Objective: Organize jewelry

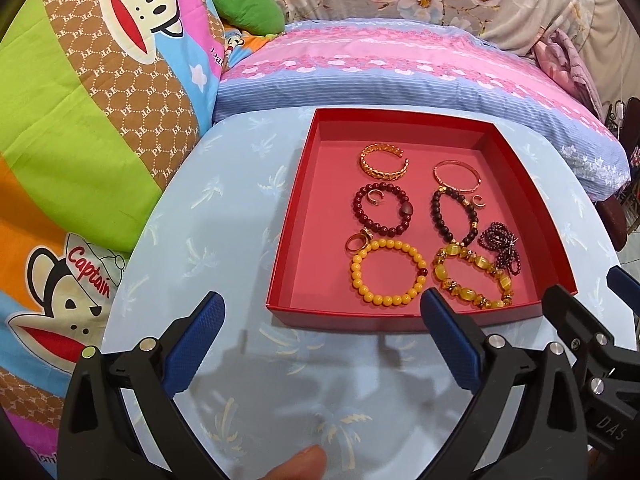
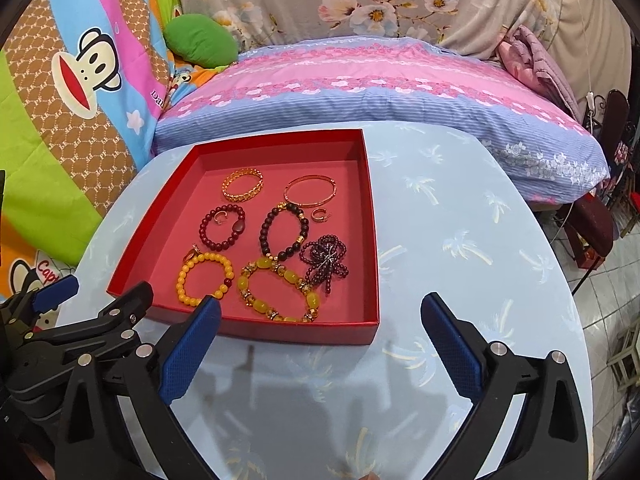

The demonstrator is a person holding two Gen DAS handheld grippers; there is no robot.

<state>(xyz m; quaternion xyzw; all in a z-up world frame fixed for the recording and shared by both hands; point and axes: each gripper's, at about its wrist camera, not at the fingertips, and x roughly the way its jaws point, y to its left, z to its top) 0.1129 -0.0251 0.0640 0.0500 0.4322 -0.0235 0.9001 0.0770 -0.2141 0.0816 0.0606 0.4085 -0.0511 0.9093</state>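
A shallow red box (image 1: 292, 184) (image 2: 372, 240) sits on the round table and holds the jewelry in rows. Inside lie two gold bangles (image 1: 383, 161) (image 2: 310, 191), a dark red bead bracelet (image 1: 382, 210), a dark brown bead bracelet (image 2: 285, 230), a yellow bead bracelet (image 1: 386, 272) (image 2: 204, 278), an amber bracelet (image 1: 474, 280) (image 2: 280, 292), a purple bead strand (image 1: 502, 250) (image 2: 326, 258) and small gold rings (image 1: 359, 241). My left gripper (image 1: 322, 306) hangs open just in front of the box. My right gripper (image 2: 320, 307) is open above the box's near edge. Nothing is between either pair of fingers.
The table (image 1: 224, 216) wears a light blue cloth with palm prints. A pink and blue pillow (image 1: 400, 68) lies behind it, and cartoon-print bedding (image 1: 80, 120) rises at the left. A tiled floor (image 2: 600, 304) shows at the right. A fingertip (image 1: 298, 464) shows at the bottom edge.
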